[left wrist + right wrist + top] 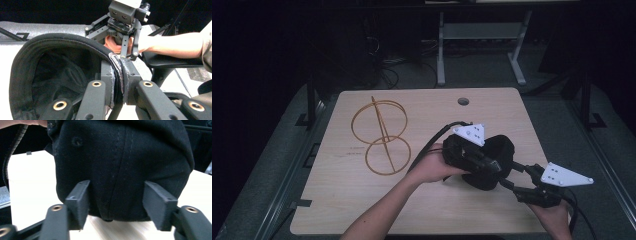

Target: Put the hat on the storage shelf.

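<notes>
The wire stand (pixel 381 137), two golden hoops joined by crossed rods, sits on the left part of the table (pixel 362 210), well apart from both grippers. Right of it, near the table centre, the left gripper (pixel 492 167) holds the black cap (pixel 502 147): in the left gripper view its fingers (pixel 107 82) are pressed together on the cap's rim, with the stitched edge of the fabric pinched between them and the hollow of the cap opening to the left of the fingers. The cap hangs from this grip just above or lightly on the table; contact cannot be told. Farther right, the right gripper (pixel 524 182) faces the cap from the near right corner. In the right gripper view its fingers (pixel 78 202) stand spread apart, one at each side of the cap's lower crown, near the fabric but not clamping it. The cap thus lies straight ahead of the right fingers, its crown seam running upright between them, so closing would likely pinch the crown. The table surface is pale wood, flat and bare around the cap. The room beyond is dark, with a desk frame (pixel 482 45) and cables on the floor.
</notes>
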